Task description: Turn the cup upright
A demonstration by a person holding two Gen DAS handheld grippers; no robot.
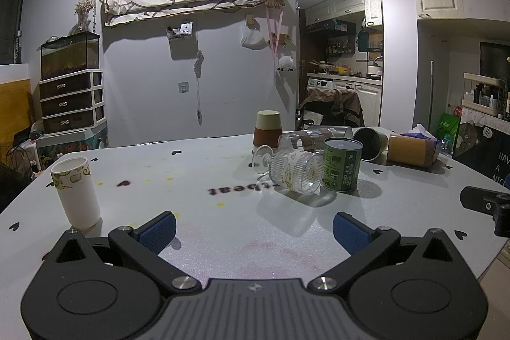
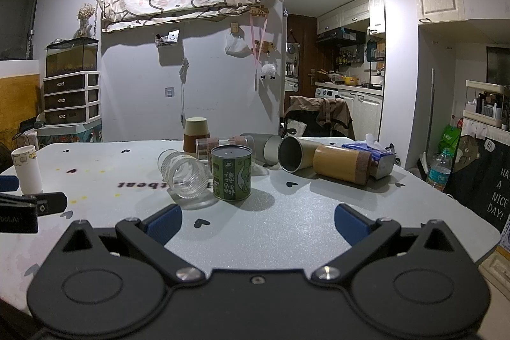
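Grippers: my left gripper (image 1: 254,228) and right gripper (image 2: 257,223) both gape wide, holding nothing.
Glass: the ribbed goblet (image 2: 185,176) lies on its side mid-table, touching the green can (image 2: 231,172).
Handling: I judge it light, slick, fragile; I'd grip the bowl.
Beyond: more tipped cups.

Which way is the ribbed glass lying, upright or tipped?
Tipped. The ribbed glass lies on its side on the table, stem and foot toward the wall, open mouth facing the cameras, beside the upright green can.
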